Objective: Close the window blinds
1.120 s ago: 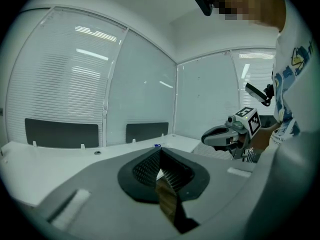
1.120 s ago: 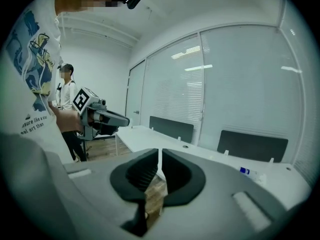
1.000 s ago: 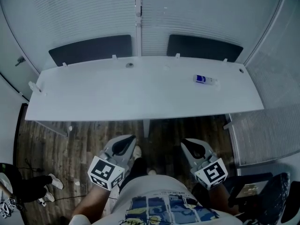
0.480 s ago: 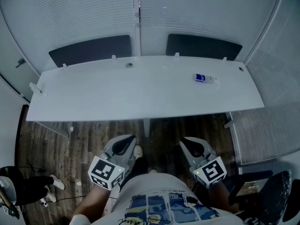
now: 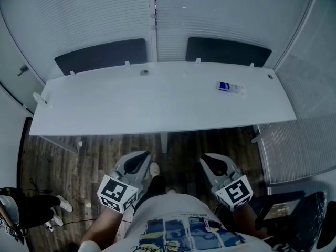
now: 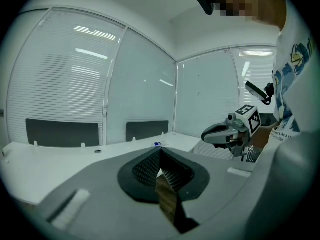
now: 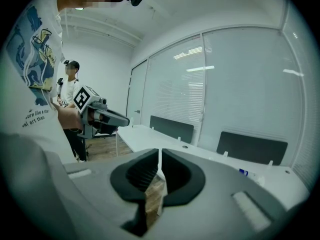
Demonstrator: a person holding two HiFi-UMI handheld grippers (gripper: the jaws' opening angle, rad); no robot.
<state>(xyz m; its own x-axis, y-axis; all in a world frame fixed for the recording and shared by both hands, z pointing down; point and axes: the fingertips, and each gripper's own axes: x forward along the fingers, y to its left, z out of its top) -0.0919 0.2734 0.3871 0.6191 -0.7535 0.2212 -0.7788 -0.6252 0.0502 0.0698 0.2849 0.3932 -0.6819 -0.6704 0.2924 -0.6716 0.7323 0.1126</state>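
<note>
Left gripper [image 5: 137, 163] and right gripper [image 5: 215, 164] are both pinched together, empty, so 1 should open while reaching over the desk [image 5: 157, 101] for the blinds [image 5: 94, 20].

Two grippers: left gripper [image 5: 137, 160], right gripper [image 5: 214, 163]. Beyond their fingertips are one white desk [image 5: 131, 104], one small blue-labelled bottle [image 5: 229, 87], two dark panels [image 5: 102, 55] [image 5: 228, 51] and two slatted blinds [image 5: 84, 20] [image 5: 231, 12]. One bystander [image 5: 31, 210] stands left of the left fingers.
</note>
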